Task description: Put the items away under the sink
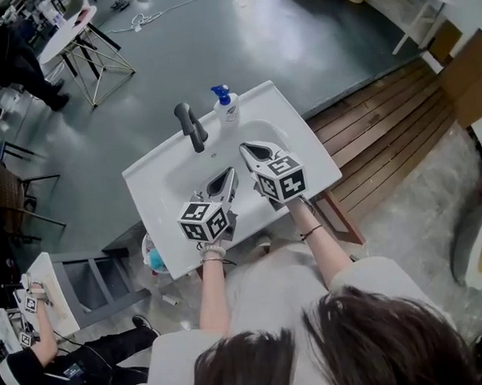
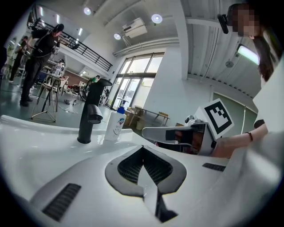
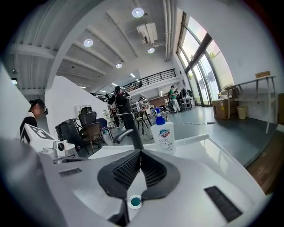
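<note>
Standing on sink [image 1: 147, 183] rim, soap bottle [image 1: 226, 106], beside faucet [image 1: 191, 126]

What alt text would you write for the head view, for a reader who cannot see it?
Seen from above, a person holds a left gripper and a right gripper, both shut and empty, over the basin of a white sink. A black faucet and a soap bottle with a blue pump stand at the sink's far rim.

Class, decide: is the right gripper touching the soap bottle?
Apart. The head view shows bare sink between the right gripper and the soap bottle.
</note>
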`<state>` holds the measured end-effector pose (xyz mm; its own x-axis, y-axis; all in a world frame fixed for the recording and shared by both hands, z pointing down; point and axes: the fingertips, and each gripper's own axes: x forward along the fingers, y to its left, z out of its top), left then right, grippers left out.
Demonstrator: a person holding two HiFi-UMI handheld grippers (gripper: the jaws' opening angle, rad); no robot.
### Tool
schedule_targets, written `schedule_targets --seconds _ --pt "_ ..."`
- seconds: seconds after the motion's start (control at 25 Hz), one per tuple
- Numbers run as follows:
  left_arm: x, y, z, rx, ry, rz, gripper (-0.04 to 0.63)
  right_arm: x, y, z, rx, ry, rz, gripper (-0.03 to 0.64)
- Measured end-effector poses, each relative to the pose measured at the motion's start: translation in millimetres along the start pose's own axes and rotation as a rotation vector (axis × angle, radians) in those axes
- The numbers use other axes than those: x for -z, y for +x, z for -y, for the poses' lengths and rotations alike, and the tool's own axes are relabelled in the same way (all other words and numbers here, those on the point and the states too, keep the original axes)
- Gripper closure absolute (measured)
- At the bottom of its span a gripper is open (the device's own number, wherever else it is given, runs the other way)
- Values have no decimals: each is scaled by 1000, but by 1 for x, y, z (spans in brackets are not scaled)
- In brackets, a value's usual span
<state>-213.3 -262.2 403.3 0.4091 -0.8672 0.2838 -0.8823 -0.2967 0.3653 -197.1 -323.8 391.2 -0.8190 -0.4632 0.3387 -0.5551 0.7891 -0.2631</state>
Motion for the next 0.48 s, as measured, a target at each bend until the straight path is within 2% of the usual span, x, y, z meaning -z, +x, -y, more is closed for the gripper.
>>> schedule_targets --seconds 0.48 --pt "-6 10 -11 -1 -30 2 598 -14 22 12 5 -10 6 600"
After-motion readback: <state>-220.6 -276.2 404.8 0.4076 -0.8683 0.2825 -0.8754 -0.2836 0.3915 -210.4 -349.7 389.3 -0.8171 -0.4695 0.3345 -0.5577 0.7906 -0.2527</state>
